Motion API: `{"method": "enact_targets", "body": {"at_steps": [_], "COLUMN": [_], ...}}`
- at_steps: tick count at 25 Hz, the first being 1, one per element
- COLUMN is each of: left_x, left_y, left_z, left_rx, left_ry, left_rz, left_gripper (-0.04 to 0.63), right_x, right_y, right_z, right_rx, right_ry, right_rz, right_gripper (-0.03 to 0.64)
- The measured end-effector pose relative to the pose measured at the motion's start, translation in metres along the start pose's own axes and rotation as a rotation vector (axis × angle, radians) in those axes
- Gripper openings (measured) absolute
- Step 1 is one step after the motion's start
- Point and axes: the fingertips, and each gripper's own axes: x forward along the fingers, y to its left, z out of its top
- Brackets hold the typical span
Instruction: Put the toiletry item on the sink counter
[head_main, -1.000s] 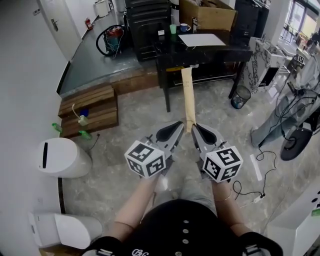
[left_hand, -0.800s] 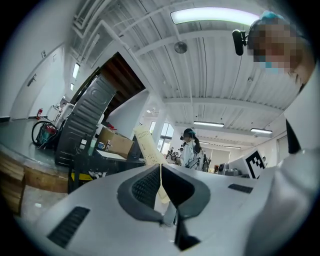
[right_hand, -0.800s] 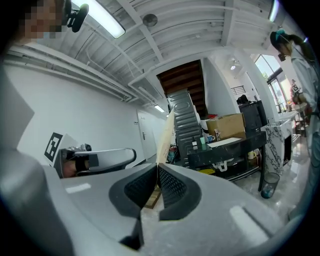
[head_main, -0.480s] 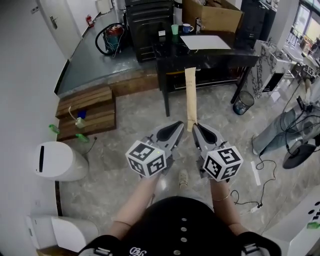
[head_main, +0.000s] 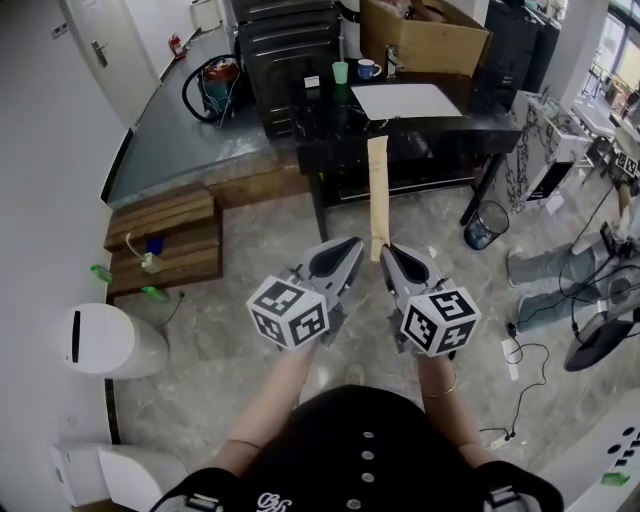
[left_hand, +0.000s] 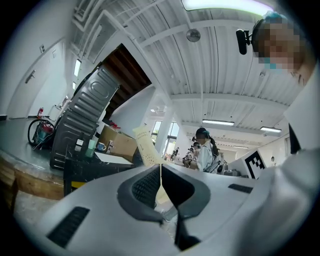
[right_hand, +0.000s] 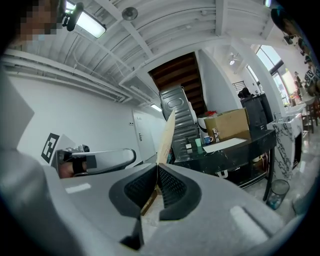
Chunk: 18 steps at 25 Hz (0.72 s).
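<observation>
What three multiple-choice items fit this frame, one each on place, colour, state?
1. The white sheet lies: A on the black table; B on the wooden steps; C on the floor.
2. The long flat pack is: A blue; B beige; C red.
3. The right claw is: A wide open; B shut on a mug; C shut on the pack.
Key: 1 A, the head view shows it on the tabletop; 2 B, it looks beige in every view; 3 C, the right gripper view shows the pack pinched between closed jaws.
</observation>
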Motion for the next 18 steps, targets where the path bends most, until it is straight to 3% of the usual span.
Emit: {"method": "enact_targets", "body": {"at_steps": [5,18], "left_x": [0.037,0.098], "left_y": [0.009,0.050], "left_z": [0.000,-0.013], "left_rx": [-0.019,-0.051], "left_ry": [-0.012,0.050], "left_rz": [0.002,-0.001], "left_gripper": [0.017,0.017], "right_x": [0.012,0.048], "right_y": [-0.031,-0.087], "right_z": [0.006,0.009], "right_rx": [-0.010,0.040], "right_ry": [0.018,0.045], "right_rz": [0.002,-0.015], "right_gripper": [0.006,0.006]}}
